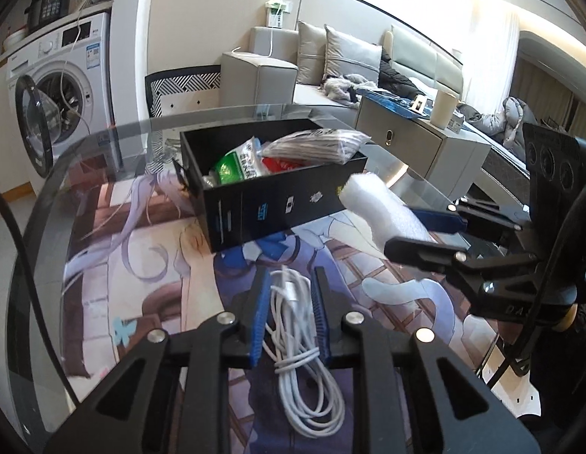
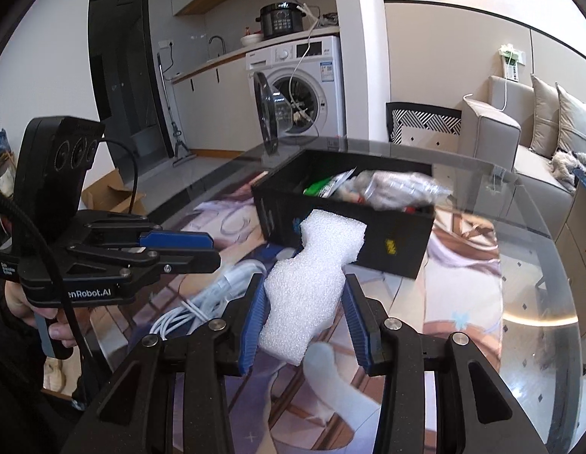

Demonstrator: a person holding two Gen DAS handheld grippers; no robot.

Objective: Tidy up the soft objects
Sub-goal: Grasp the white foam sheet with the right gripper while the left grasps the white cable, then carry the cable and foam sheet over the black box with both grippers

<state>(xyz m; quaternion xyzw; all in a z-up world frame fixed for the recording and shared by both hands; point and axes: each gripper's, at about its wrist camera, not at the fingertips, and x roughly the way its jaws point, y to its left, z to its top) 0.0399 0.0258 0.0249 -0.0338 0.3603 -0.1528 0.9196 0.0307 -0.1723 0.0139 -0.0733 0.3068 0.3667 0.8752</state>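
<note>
Between the blue pads of my left gripper [image 1: 291, 276] runs a coiled white cable [image 1: 293, 340], and the pads press on its upper loops. My right gripper [image 2: 303, 280] is shut on a white foam piece [image 2: 315, 265], pinching its narrow waist so the wide end points at the black box [image 2: 387, 242]. In the left wrist view that foam piece [image 1: 383, 208] hangs just right of the black box [image 1: 262, 204], with the right gripper [image 1: 402, 230] behind it. The box holds a green-and-white packet [image 1: 236, 164] and a bagged striped cloth [image 1: 315, 143]. The left gripper [image 2: 213, 250] is above the cable [image 2: 202, 302].
Everything sits on a round glass table [image 1: 39, 204] covered by a printed cartoon mat [image 1: 141, 265]. A washing machine [image 2: 304, 87] with its door open stands beyond the table. There is a sofa [image 1: 277, 68], a grey cabinet [image 1: 417, 140], and an open cardboard box [image 2: 111, 193] on the floor.
</note>
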